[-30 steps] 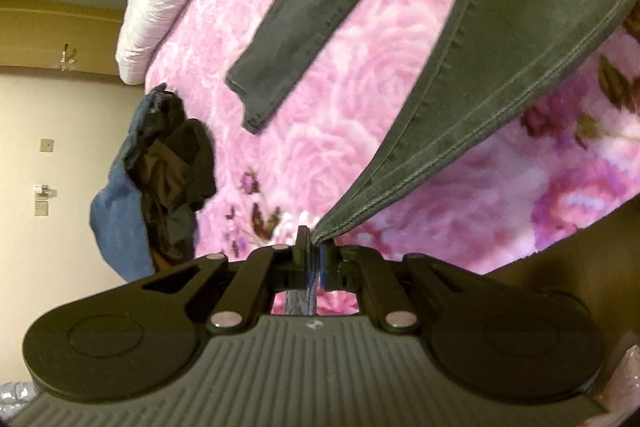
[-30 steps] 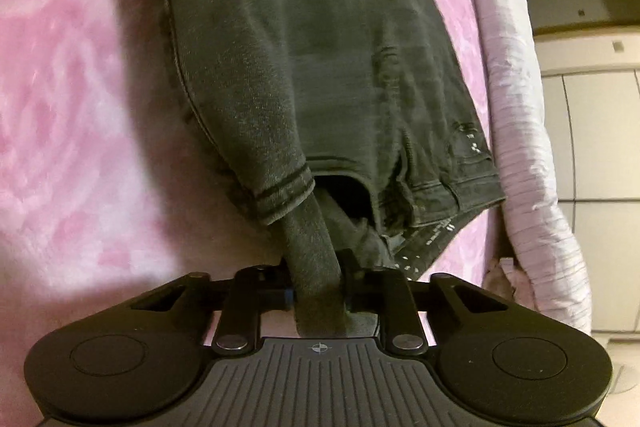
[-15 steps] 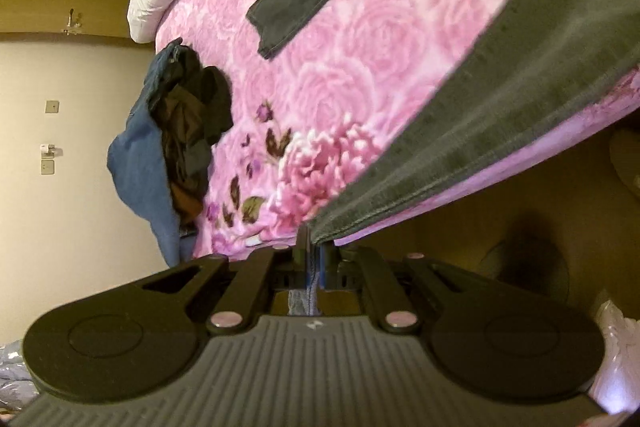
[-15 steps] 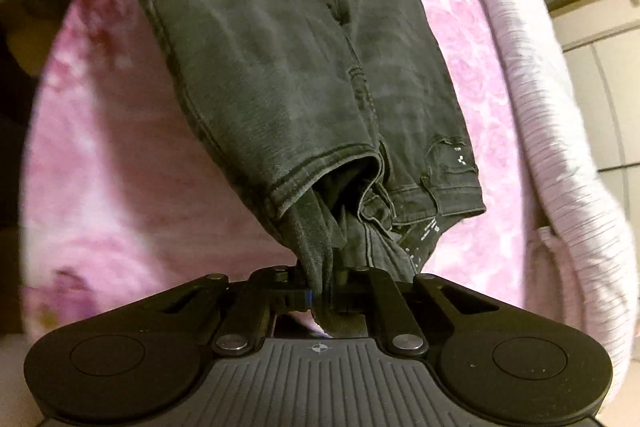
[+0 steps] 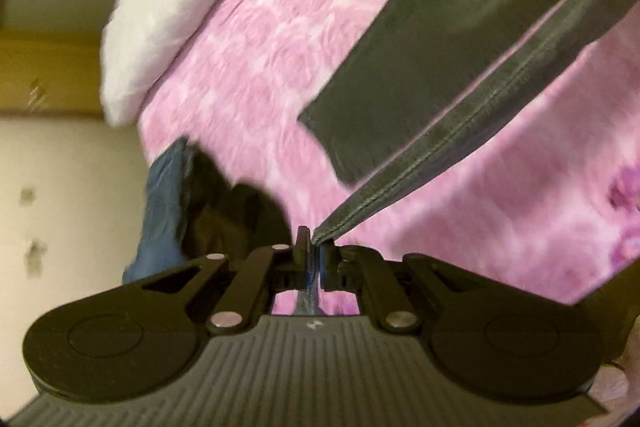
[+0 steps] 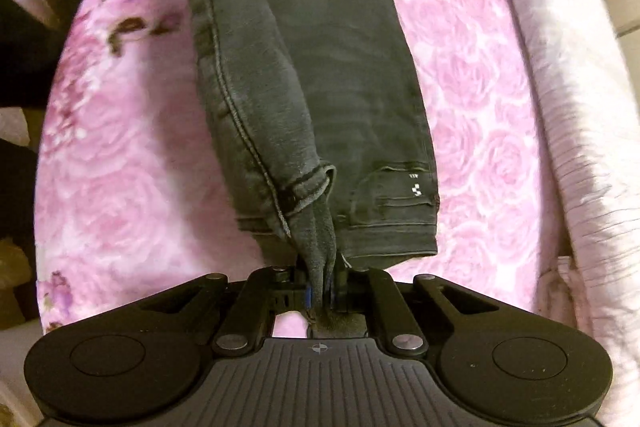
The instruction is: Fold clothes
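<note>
The dark jeans [image 6: 344, 75] lie on the pink bedspread [image 6: 472, 75], and one leg is being carried over the other, so the lengthwise fold seems half made and the cross folds remain. The left gripper [image 5: 315, 251] pinches the hem, the right gripper [image 6: 320, 283] the waistband. Only the left view shows the clothes pile [image 5: 208, 203].

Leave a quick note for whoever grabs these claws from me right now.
Left claw: shut on the hem corner of the dark jeans.
Right claw: shut on the bunched waistband end of the jeans.
Jeans: stretched over the pink floral bedspread, one leg being laid over the other.
Done: both ends gripped.
Left: lay the legs flat, then fold lengthwise.
</note>
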Demonstrator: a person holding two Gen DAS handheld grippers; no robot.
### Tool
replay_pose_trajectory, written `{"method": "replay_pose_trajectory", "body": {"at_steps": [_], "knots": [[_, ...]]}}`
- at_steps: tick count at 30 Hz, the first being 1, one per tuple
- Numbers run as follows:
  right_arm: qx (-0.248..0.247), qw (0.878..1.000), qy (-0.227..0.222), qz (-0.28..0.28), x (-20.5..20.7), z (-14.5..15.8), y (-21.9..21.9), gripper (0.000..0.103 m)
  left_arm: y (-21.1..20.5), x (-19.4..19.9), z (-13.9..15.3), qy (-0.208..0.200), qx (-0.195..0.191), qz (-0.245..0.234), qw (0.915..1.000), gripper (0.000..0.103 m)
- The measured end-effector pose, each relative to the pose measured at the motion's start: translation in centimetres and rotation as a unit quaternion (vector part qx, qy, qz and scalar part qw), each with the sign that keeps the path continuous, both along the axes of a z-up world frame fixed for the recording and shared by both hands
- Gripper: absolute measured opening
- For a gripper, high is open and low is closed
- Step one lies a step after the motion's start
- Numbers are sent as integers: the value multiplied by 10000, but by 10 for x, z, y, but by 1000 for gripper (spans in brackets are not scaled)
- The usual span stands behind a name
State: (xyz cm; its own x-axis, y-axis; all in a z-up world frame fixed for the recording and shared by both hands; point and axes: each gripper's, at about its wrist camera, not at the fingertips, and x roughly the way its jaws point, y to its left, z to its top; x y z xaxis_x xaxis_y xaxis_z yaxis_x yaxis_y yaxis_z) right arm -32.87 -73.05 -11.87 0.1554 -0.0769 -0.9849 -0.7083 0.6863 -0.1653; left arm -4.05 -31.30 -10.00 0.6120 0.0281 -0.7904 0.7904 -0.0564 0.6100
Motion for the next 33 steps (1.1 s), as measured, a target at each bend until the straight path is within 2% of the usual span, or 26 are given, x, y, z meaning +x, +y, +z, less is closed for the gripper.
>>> {"method": "replay_pose_trajectory", "body": {"at_steps": [6,10,13,15,18,22,24,26,30,33], "knots": [[77,9941,482,-973,77,-37,-43,6,-86,79,-58,678,204,-560,9959,3],[259,9834,708,-1650,111,-62,-66,6,-117,121,-97,1077,280,-557,9922,3],[378,9766,858,-1935,134,-84,-82,6,-142,143,-122,1286,300,-382,9905,4],[442,9729,950,-2059,146,-100,-92,7,-156,152,-137,1335,344,-290,9900,4],[589,9651,920,-2380,156,-115,-106,8,-170,157,-164,1301,619,-421,9887,5],[782,9527,879,-2803,169,-135,-124,17,-183,160,-194,1100,792,-414,9899,7],[971,9425,727,-3114,166,-134,-133,17,-185,160,-203,941,833,-343,9915,14],[1205,9309,538,-3406,158,-126,-142,17,-185,157,-208,810,890,-291,9923,15],[1743,8994,134,-4007,138,-100,-160,18,-184,152,-207,635,969,-243,9930,17],[2110,8703,-129,-4448,125,-84,-170,20,-185,150,-194,533,929,-203,9940,19]]}}
